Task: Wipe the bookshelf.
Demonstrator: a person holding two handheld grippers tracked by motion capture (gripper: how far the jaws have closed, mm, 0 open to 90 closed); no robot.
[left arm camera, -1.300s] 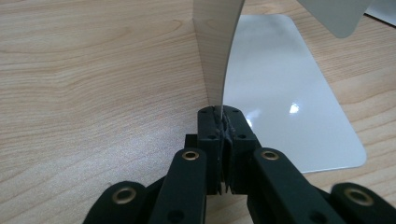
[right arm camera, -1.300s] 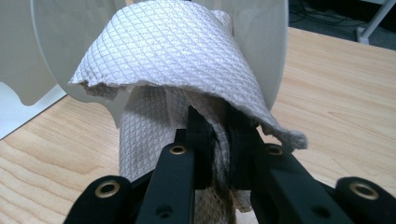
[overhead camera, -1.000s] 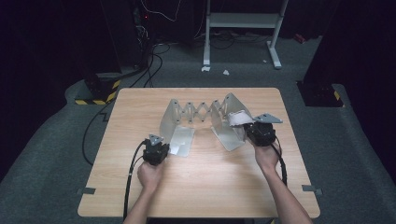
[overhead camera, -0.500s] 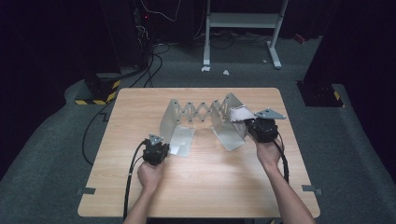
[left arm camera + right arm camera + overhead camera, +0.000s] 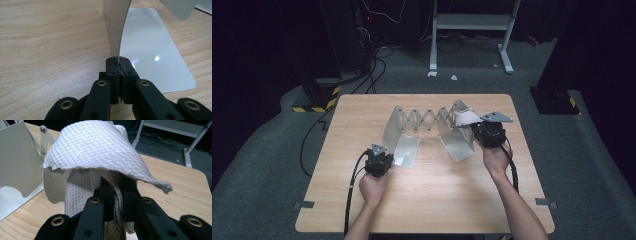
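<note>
An expanding metal bookend rack [image 5: 432,131] stands at the middle of the wooden bench [image 5: 422,200], with two upright plates joined by a scissor lattice at the far side. The left gripper [image 5: 378,161], at the near left, has its fingers [image 5: 113,72] clamped narrow on the near edge of the left upright plate [image 5: 116,27], whose flat base [image 5: 155,57] lies on the bench to its right. The right gripper [image 5: 488,132], at the right end of the rack, has its fingers [image 5: 106,191] pinched on a white quilted cloth [image 5: 97,150]. The cloth drapes over the fingertips and rests against the top of the right plate [image 5: 457,135].
</note>
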